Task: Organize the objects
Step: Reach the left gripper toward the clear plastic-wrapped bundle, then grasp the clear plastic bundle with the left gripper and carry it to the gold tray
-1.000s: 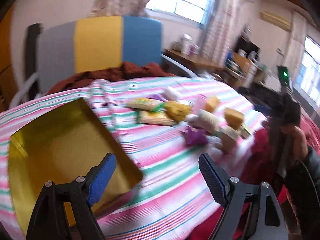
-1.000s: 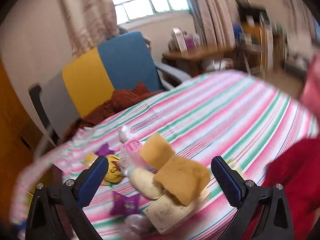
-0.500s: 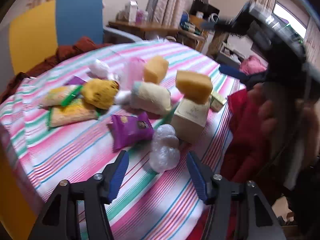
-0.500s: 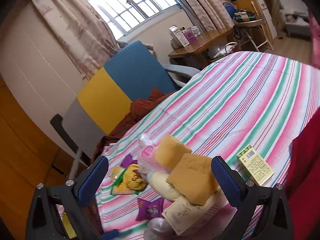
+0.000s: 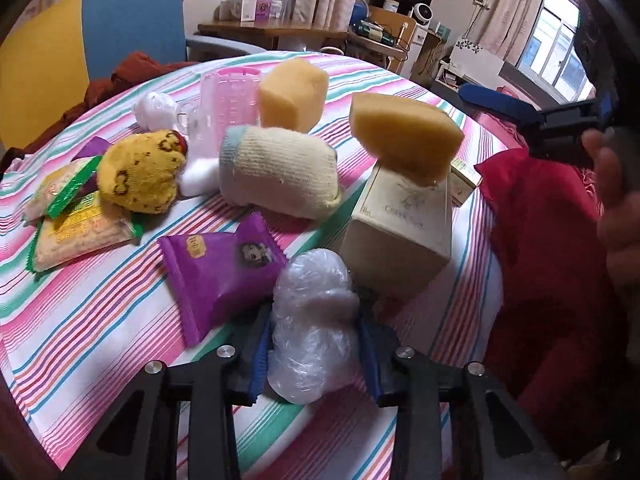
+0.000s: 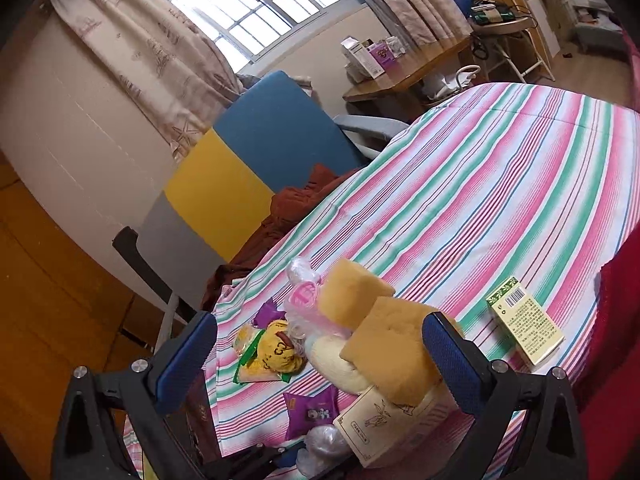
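Cream box point(image 5: 400, 236) and purple packet point(image 5: 224, 272) crowd the clear bag point(image 5: 312, 320); the far striped cloth point(image 6: 500, 184) lies open.

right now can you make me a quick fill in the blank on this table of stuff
1. The left gripper has its jaws closed on the crumpled clear ____.
2. One yellow sponge rests on top of the beige ____.
3. The snack packet beside the held item is coloured ____.
4. The right gripper holds ____.

Missing words: plastic bag; box; purple; nothing

Left gripper point(image 5: 314, 350) jaws clasp a crumpled clear plastic bag point(image 5: 312, 320) on the striped tablecloth point(image 5: 100, 320).
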